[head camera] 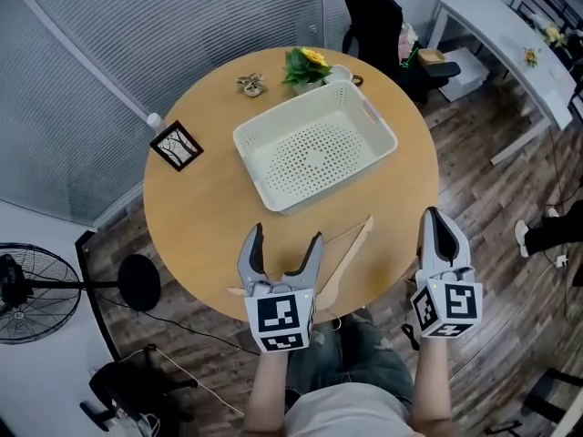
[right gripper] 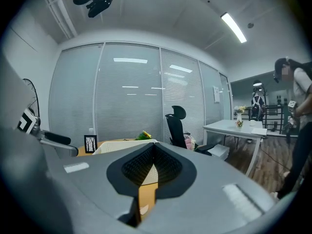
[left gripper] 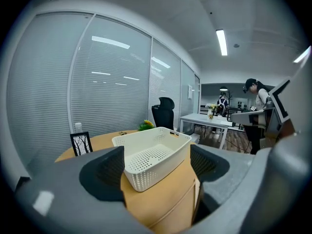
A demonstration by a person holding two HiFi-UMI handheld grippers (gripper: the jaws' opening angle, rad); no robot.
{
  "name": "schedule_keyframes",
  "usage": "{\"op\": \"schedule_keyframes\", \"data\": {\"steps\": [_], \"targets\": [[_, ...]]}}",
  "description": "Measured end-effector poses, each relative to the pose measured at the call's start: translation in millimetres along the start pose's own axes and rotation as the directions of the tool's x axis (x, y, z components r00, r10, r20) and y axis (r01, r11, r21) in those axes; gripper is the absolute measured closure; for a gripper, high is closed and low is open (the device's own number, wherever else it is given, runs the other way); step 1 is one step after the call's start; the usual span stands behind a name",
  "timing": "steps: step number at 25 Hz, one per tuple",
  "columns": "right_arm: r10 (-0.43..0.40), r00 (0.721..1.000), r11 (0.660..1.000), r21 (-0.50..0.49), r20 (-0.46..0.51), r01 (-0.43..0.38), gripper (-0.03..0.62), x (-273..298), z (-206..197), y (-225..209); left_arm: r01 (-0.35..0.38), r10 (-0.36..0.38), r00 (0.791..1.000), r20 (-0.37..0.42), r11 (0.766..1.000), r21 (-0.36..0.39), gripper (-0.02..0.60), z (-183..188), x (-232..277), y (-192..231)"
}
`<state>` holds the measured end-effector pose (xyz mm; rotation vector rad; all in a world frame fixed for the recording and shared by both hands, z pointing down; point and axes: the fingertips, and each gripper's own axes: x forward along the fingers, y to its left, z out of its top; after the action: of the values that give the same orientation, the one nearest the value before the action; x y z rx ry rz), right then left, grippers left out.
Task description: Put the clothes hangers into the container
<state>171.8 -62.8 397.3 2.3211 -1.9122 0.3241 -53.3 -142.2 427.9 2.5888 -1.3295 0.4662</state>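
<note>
A white perforated basket (head camera: 314, 144) sits in the middle of the round wooden table (head camera: 191, 217). A wooden clothes hanger (head camera: 351, 248) lies flat near the table's front edge, just in front of the basket. My left gripper (head camera: 285, 237) hovers over the hanger's left part, open and holding nothing. In the left gripper view the basket (left gripper: 153, 155) shows between the spread jaws, with a thin strip of the hanger (left gripper: 196, 195) by the right jaw. My right gripper (head camera: 437, 217) is shut and empty at the table's right front edge, to the right of the hanger.
A small black picture frame (head camera: 177, 145) stands at the table's left. A potted yellow flower (head camera: 305, 65), a small ornament (head camera: 250, 85) and a white cup (head camera: 339, 73) sit behind the basket. A floor fan (head camera: 27, 294), an office chair (head camera: 378, 16) and a white desk (head camera: 510, 35) surround the table.
</note>
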Motion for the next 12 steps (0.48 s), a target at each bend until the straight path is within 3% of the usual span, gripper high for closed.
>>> {"op": "schedule_keyframes", "data": {"steps": [12], "targets": [[0.034,0.996,0.999,0.009,-0.079,-0.034,0.574,4.4,-32.3,-4.3,0.036,-0.036,0.992,-0.121,0.999,-0.003,0.158,-48.8,7.2,-28.1]]}}
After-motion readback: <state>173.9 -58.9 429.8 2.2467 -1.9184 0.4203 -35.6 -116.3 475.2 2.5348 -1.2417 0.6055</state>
